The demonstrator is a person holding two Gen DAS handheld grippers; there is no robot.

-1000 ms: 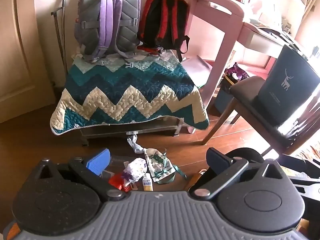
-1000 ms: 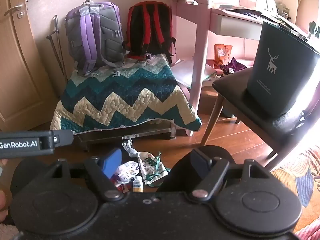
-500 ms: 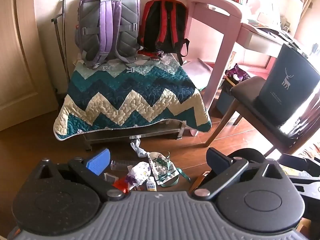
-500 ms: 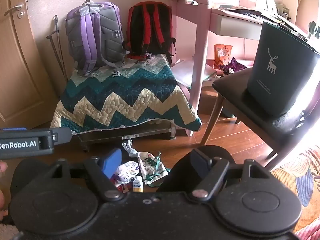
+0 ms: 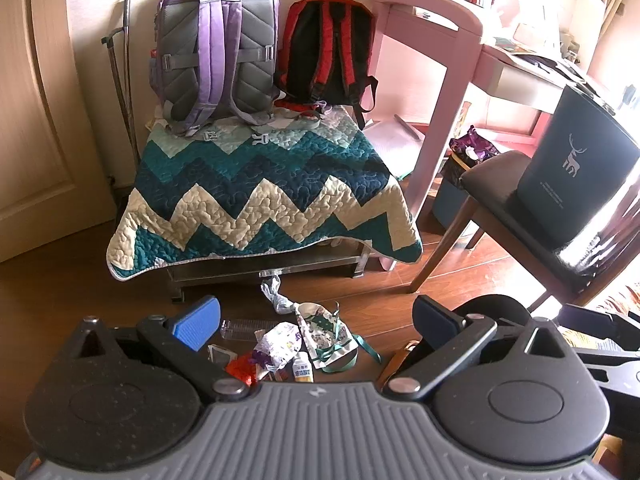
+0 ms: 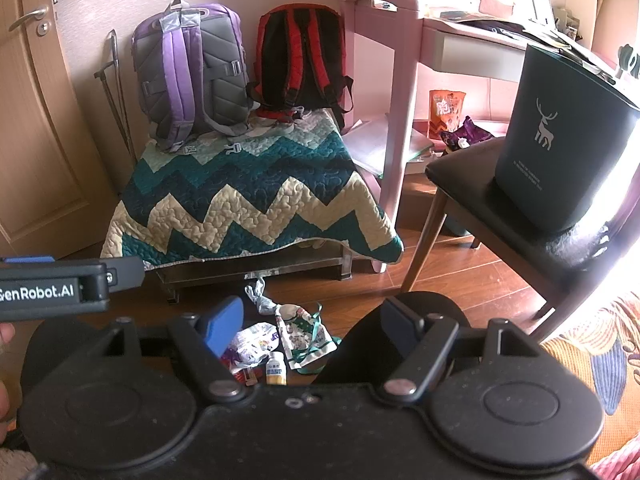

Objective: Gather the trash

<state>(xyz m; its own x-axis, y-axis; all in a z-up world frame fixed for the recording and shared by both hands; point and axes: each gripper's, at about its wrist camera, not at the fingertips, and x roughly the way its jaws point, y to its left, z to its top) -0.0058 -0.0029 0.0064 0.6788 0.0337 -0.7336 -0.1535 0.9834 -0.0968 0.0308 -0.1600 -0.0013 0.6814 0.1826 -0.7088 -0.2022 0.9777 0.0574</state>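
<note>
1. The left claw (image 5: 316,318) is released, its fingers spread wide and holding nothing; it hangs above the wooden floor (image 5: 460,280).
2. The right claw (image 6: 312,320) is likewise released and empty, its blue pad (image 6: 222,326) well apart from the dark one.
3. The trash pile (image 5: 288,340) lies on the floor just in front of the low bench, between the fingers of each claw as seen from both wrist views.
4. In the pile: a crumpled white wrapper (image 5: 280,344), a patterned pouch with green ribbon (image 5: 326,330), a small bottle (image 5: 302,368), a red scrap (image 5: 240,370) and a clear plastic piece (image 5: 246,328).
5. A zigzag quilt (image 5: 260,196) covers the bench, with a purple backpack (image 5: 216,44) and a red backpack (image 5: 326,50) standing on it.
6. A dark bin with a deer mark (image 6: 560,140) stands on the chair (image 6: 472,184) to the right, beside the pink desk (image 6: 384,92).
</note>
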